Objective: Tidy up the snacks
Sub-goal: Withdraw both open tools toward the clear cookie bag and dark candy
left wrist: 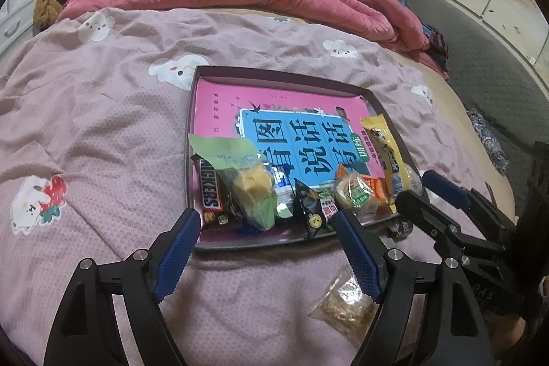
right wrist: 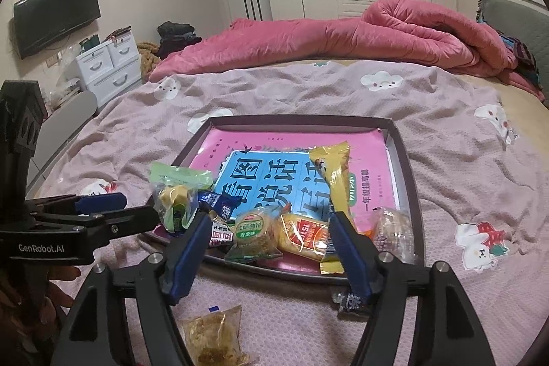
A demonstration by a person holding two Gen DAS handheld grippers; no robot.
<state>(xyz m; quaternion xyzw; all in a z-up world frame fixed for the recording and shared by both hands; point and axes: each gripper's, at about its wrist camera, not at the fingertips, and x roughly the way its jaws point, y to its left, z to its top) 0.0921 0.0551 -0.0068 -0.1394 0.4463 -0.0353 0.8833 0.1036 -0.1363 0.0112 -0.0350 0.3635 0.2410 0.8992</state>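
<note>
A dark shallow tray point(left wrist: 240, 244) point(right wrist: 408, 180) lies on the bed with a pink book point(left wrist: 219, 102) in it. Snacks crowd its near edge: a Snickers bar point(left wrist: 211, 191), a green packet point(left wrist: 250, 191) point(right wrist: 175, 194), a black packet point(left wrist: 314, 208), a round biscuit packet point(right wrist: 254, 232), an orange packet point(right wrist: 302, 235) and a long yellow packet point(right wrist: 334, 170). My left gripper point(left wrist: 267, 222) point(right wrist: 142, 206) is open over the tray's near left end. My right gripper point(right wrist: 271, 222) point(left wrist: 420, 186) is open over the near right end, pads off the snacks.
A clear packet of brown bits point(left wrist: 346, 300) point(right wrist: 212, 338) and a small dark candy point(right wrist: 350, 300) lie on the mauve sheet in front of the tray. A rolled pink quilt point(right wrist: 377, 30) runs along the far side. White drawers point(right wrist: 109, 67) stand beyond the bed's left edge.
</note>
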